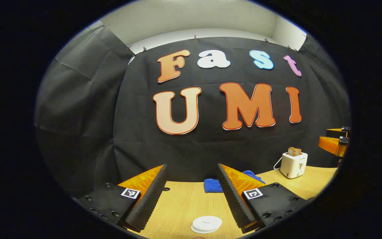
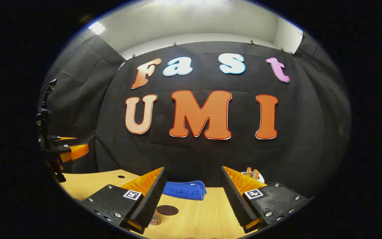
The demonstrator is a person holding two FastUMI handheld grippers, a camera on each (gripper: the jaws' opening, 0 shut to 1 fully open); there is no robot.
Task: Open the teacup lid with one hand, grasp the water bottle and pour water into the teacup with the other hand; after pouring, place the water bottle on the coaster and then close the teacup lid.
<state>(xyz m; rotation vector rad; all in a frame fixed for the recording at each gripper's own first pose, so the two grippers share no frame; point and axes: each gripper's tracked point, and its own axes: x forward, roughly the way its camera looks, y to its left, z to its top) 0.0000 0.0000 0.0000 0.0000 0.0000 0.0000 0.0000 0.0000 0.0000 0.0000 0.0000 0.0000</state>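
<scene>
In the left gripper view a white round teacup lid (image 1: pixel 207 224) lies low on the wooden table (image 1: pixel 177 205), seen from above. My left gripper (image 1: pixel 191 166) hangs above and behind it, open, with nothing between its fingers. In the right gripper view a dark round coaster (image 2: pixel 167 210) lies on the table (image 2: pixel 207 215) just below my right gripper (image 2: pixel 192 168), which is open and holds nothing. A small patterned object (image 2: pixel 155 219) stands by the coaster, half hidden by one finger; I cannot tell what it is.
A folded blue cloth (image 1: pixel 213 185) (image 2: pixel 185 190) lies at the back of the table by the wall. A white toaster (image 1: pixel 293 164) with bread slices stands at the back right. Each view shows the other gripper at its edge (image 1: pixel 335 141) (image 2: pixel 63 147).
</scene>
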